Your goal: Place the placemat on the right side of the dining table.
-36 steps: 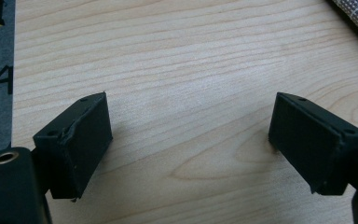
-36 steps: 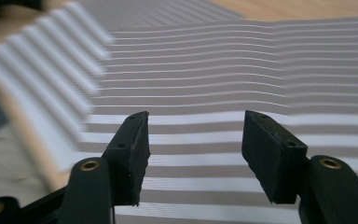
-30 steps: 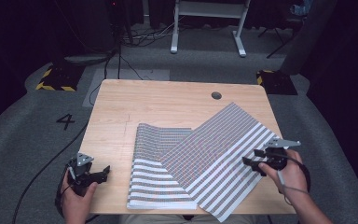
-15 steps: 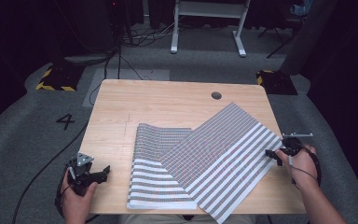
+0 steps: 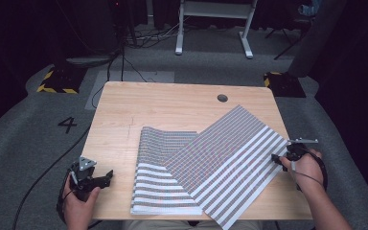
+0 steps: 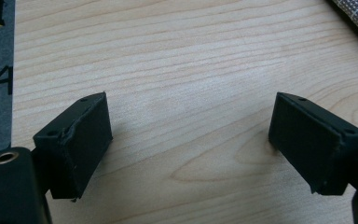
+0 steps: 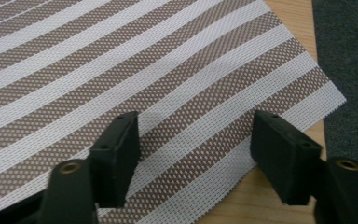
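High view: floor no. "4" (image 5: 67, 125) (by table (image 5: 172, 108)); both tools spread, R tool (image 5: 279, 158) closing over mat (image 5: 230, 153).

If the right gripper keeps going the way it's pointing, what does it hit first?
Most likely the top striped mat: the right gripper, jaws open, points over its corner near the table's edge.

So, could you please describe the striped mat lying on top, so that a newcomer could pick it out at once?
On the wooden table, two striped woven mats overlap near the front edge. The top mat lies turned at an angle, its right corner by the right tongs. Unlike the square-set lower mat, its near corner pokes past the table's front edge.
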Demonstrator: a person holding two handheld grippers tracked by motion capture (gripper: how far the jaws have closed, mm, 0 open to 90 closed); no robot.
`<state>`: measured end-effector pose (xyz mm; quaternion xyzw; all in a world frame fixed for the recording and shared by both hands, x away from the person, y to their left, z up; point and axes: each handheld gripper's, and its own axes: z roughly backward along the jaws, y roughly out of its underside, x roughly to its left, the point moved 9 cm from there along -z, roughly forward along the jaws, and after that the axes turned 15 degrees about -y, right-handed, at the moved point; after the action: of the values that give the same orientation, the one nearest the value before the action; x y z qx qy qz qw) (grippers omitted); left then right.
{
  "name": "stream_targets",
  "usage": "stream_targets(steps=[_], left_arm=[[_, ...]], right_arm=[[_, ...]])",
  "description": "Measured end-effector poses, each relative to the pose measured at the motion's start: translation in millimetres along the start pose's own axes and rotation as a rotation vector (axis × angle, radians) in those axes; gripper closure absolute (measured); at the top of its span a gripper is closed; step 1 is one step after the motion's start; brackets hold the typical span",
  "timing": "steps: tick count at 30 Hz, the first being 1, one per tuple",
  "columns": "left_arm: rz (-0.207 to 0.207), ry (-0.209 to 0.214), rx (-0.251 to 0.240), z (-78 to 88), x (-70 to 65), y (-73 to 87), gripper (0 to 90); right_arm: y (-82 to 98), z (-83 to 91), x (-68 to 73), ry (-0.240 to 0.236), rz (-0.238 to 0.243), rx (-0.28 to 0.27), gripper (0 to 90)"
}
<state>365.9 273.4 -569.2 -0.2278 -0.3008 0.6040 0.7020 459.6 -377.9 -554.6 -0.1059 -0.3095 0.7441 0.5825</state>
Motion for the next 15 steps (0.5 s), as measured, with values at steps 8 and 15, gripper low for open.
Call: stream_targets(steps=[8, 15], left_arm=[[0.0, -0.001, 0.0, 0.0, 0.2, 0.0, 13.3], [0.0, -0.001, 0.0, 0.0, 0.2, -0.1, 13.4]], right_arm=[[-4.0, -2.1, 20.2, -0.081, 0.15, 0.063, 82.2], [-24.6, 9.7, 20.4, -0.043, 0.263, -0.036, 87.0]])
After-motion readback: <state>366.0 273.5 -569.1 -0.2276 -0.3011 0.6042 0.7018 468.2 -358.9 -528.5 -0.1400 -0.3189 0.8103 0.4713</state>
